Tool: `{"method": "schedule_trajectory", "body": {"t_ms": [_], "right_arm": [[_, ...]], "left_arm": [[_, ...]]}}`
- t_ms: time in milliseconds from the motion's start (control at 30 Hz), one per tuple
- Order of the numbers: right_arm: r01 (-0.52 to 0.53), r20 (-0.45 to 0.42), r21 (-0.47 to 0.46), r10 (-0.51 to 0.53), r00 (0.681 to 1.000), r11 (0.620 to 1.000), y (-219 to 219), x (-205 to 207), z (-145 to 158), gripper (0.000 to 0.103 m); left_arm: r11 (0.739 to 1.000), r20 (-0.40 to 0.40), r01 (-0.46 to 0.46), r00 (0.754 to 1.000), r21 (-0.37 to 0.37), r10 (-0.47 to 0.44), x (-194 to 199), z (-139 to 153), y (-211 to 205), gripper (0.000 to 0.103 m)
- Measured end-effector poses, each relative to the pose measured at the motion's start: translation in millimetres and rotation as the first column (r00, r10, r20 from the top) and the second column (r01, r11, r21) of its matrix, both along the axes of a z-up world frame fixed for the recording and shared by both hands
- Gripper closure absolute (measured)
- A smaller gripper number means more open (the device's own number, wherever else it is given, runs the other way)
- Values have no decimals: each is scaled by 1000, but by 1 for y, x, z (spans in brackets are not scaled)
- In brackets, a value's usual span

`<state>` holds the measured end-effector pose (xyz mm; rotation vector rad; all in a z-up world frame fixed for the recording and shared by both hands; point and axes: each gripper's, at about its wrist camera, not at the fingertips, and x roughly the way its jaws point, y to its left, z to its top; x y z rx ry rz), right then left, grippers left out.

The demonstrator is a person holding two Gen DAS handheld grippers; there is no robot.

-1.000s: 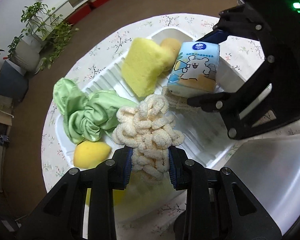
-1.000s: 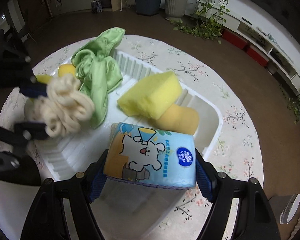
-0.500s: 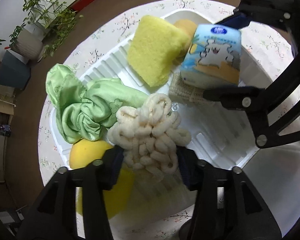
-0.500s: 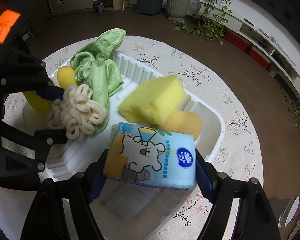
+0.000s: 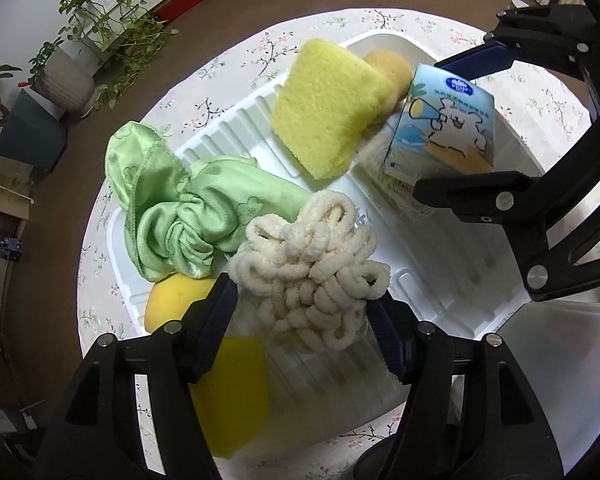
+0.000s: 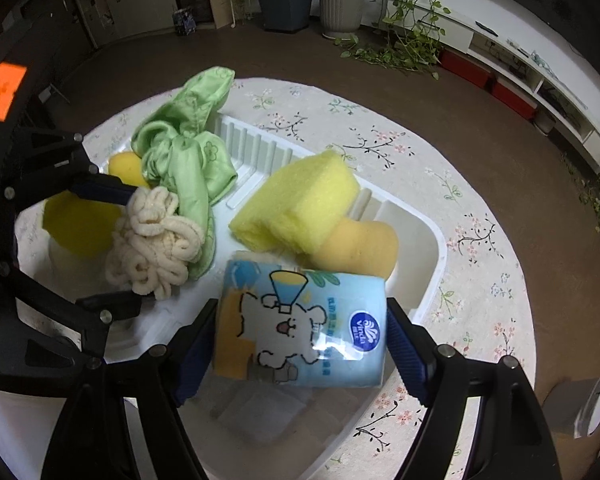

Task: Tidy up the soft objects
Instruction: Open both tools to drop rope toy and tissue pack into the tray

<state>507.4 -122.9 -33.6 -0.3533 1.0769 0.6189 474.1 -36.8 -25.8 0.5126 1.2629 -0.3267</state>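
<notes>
Left gripper [image 5: 302, 318] opening, loop bundle [image 5: 312, 272] between jaws, resting in tray [image 5: 432, 292] beside green cloth [image 5: 180, 216]. Right gripper [image 6: 300, 344] clamped on tissue pack [image 6: 300, 328] over tray's near end. Best to lift left clear without snagging loops, then lower pack flat into free space.

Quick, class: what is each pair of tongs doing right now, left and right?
Left tongs: opening, the cream loop ball between the pads, no longer squeezed.
Right tongs: closed on the tissue pack.
</notes>
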Motion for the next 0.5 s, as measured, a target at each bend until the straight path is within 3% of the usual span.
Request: {"method": "schedule_trajectory", "body": {"t_ms": [100,333,500], "right_arm": [[9,3,17,-9,1000,1000,-2,-1,3,21],[33,22,71,-35,999,997,-10,-5,16,15],[60,41,102,-65,997,993,-23,-8,28,8]], "left_arm": [[1000,16,-9,1000,-10,10,-3,7,3,40],[997,64,-51,996,-58,55,-7,25,9,15],[990,117,-91,988,-108,104,-8,49,22,6]]}}
